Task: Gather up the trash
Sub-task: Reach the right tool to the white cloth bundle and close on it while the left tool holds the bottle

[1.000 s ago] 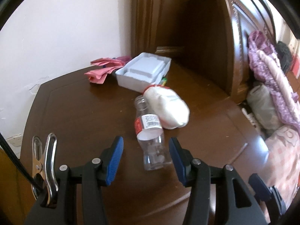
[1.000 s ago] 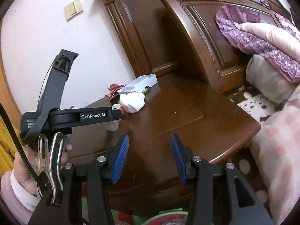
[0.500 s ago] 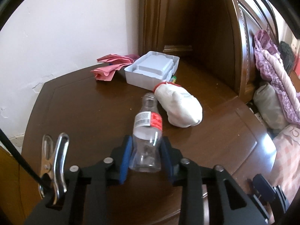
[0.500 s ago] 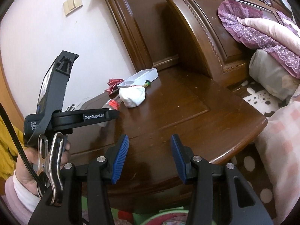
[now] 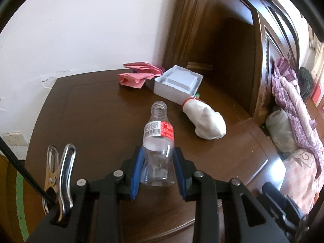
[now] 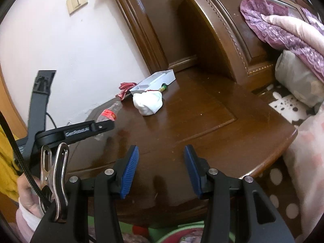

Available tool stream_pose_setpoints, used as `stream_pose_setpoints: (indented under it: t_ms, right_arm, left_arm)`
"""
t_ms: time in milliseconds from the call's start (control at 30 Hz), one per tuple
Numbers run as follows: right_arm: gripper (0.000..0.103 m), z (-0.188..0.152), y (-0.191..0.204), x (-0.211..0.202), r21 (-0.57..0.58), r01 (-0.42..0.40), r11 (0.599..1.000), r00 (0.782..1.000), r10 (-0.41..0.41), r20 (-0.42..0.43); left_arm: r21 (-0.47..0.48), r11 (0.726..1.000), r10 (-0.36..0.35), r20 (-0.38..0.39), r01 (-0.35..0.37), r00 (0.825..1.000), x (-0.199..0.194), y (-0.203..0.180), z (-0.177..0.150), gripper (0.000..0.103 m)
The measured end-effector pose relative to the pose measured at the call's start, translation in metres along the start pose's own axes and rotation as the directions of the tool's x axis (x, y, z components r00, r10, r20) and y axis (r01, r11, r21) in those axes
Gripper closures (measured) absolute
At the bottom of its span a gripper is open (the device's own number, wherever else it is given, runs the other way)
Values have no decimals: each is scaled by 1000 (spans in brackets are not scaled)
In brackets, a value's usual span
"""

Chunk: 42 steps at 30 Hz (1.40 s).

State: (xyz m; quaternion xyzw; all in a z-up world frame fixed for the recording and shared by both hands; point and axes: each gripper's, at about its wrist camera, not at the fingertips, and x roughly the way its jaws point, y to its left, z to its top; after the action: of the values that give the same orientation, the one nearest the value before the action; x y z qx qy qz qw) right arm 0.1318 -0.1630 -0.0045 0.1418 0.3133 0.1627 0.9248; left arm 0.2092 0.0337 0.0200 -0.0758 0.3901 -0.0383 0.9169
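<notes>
While the left gripper (image 5: pixel 158 170) pinches the empty plastic bottle (image 5: pixel 159 145) by its base, neck pointing away, the grip suits carrying it off as trash. Beyond the bottle lie a white sock (image 5: pixel 205 121), grey tray (image 5: pixel 178 83) and pink paper (image 5: pixel 135 75). The right gripper (image 6: pixel 161 170) hangs apart, empty. No bin shows clearly.

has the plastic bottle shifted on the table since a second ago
Yes. The plastic bottle swung its neck away from the white bundle and is now clamped by the left gripper.
</notes>
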Motion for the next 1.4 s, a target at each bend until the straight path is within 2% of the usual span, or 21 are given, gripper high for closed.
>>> stream_pose_setpoints:
  t_ms: [200, 267, 333, 467, 700, 900, 1067, 1167, 1267, 1300, 1400]
  right_arm:
    - [55, 20, 19, 18, -61, 47, 997, 997, -51, -60]
    - [52, 29, 28, 28, -103, 62, 993, 993, -72, -92]
    - [41, 37, 33, 35, -140, 92, 986, 989, -107, -104]
    - [40, 53, 36, 51, -194, 125, 973, 981, -150, -120]
    - [40, 73, 39, 82, -253, 120, 960, 976, -160, -145]
    - [40, 72, 37, 109, -286, 121, 951, 970, -174, -168]
    - [40, 70, 31, 124, -273, 123, 954, 965, -179, -194]
    - [40, 69, 25, 129, -230, 91, 969, 965, -143, -219]
    - [45, 69, 21, 130, -208, 79, 975, 965, -127, -229]
    - [52, 69, 21, 129, -209, 79, 975, 966, -126, -225]
    - [62, 69, 20, 128, -206, 74, 976, 965, -122, -232]
  left_arm:
    - [-66, 998, -18, -10, 17, 1000, -6, 23, 1, 71]
    - [-91, 996, -25, -13, 24, 1000, -6, 32, 1, 71]
    - [-107, 994, -22, -17, 20, 1000, -6, 37, 1, 71]
    - [-125, 992, -29, -30, 25, 999, -2, 44, 0, 71]
    - [-151, 988, -48, -32, 42, 998, -1, 53, 0, 71]
    - [-150, 988, -46, -26, 41, 999, -2, 55, 0, 71]
    - [-155, 987, -50, -24, 46, 998, -2, 55, 1, 71]
    - [-156, 986, -56, -23, 51, 998, -2, 56, 2, 71]
    - [-155, 986, -56, -22, 52, 998, -3, 56, 2, 71]
    - [-153, 987, -54, -21, 50, 998, -3, 56, 2, 71]
    - [-147, 988, -47, -19, 44, 999, -3, 55, 1, 71]
